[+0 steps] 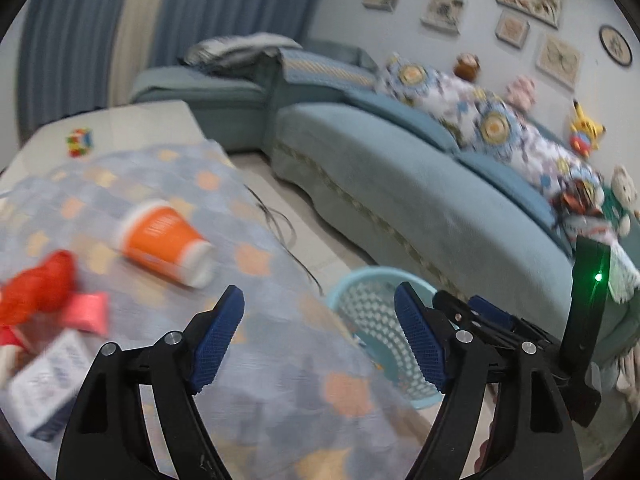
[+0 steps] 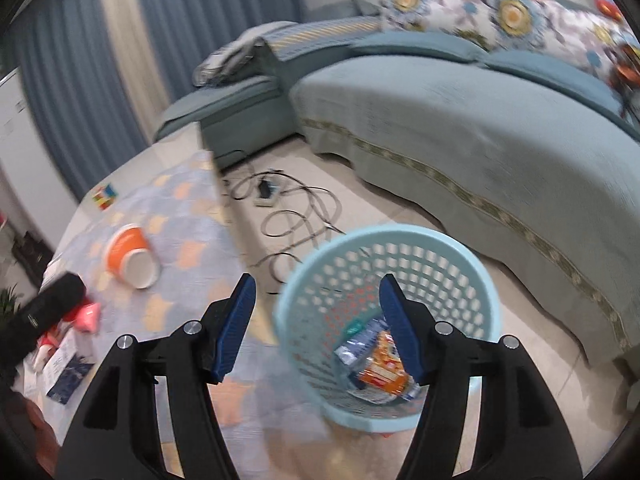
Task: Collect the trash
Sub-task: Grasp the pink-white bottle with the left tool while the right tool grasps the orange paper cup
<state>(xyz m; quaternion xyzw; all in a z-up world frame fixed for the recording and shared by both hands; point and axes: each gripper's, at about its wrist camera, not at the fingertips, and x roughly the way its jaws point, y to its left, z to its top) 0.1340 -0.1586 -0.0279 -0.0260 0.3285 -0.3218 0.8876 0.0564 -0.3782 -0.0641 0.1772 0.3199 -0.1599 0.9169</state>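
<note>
Orange cup (image 1: 166, 242) lies tipped ahead-left of the left tool (image 1: 318, 344) — nearer than the right tool (image 2: 316, 328); both spread, empty.

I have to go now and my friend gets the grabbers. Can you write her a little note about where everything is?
Left gripper: open, empty, over the table edge.
Right gripper: open, empty, above the blue basket on the floor beside the table.
Done: some wrappers already lie in the basket.
Left: the orange cup lying on its side on the tablecloth, the red and pink bits and the white box near the left edge. The cup looks like the nearest piece to grab.
</note>
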